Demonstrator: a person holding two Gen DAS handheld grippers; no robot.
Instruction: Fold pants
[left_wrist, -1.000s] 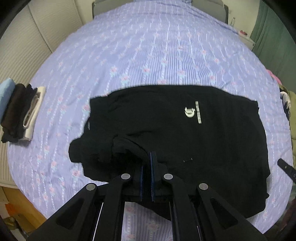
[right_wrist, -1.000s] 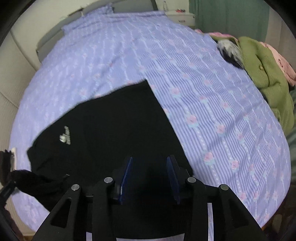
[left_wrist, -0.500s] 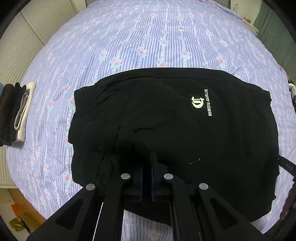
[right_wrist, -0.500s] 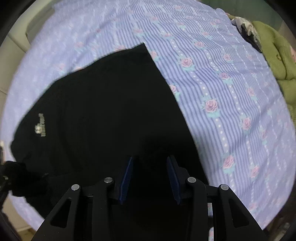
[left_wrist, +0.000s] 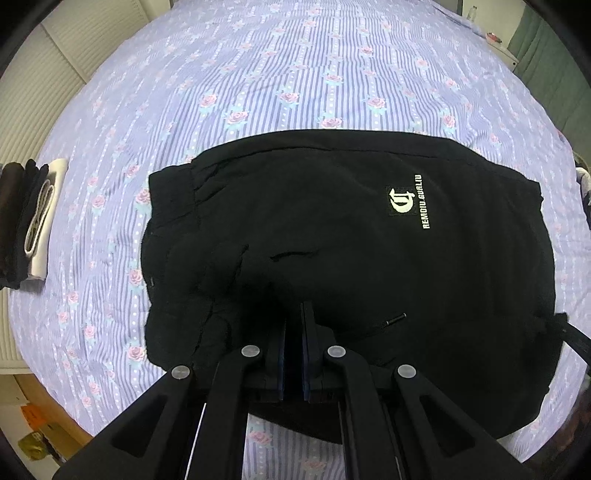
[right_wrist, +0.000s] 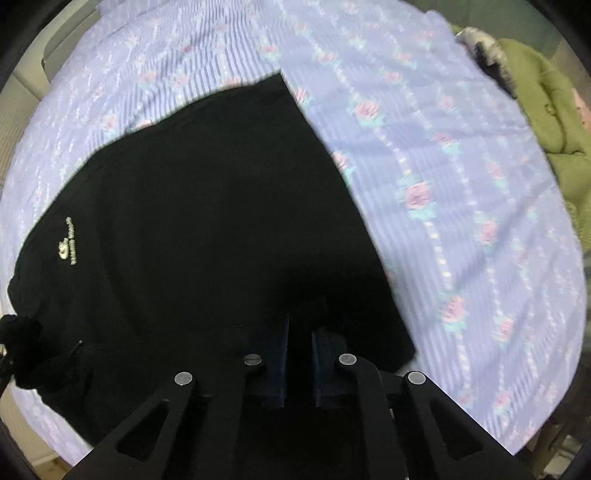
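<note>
Black pants (left_wrist: 351, 240) with a white logo (left_wrist: 404, 201) lie folded on the purple striped bedsheet (left_wrist: 295, 74). My left gripper (left_wrist: 293, 314) is shut on the pants' near edge by the bunched waistband at the left. The right wrist view shows the same pants (right_wrist: 203, 221), and my right gripper (right_wrist: 300, 325) is closed down on their near right corner, jaws narrow with black cloth between them. The right gripper's body shows at the right edge of the left wrist view (left_wrist: 576, 336).
A stack of folded dark and white clothes (left_wrist: 29, 221) sits at the bed's left edge. A green garment (right_wrist: 546, 110) and other clothes lie at the right side of the bed. The bed's near edge is just below both grippers.
Both grippers have dropped lower and closer to the pants. The right gripper's jaws have closed from wide open onto the cloth. The left stayed shut.
</note>
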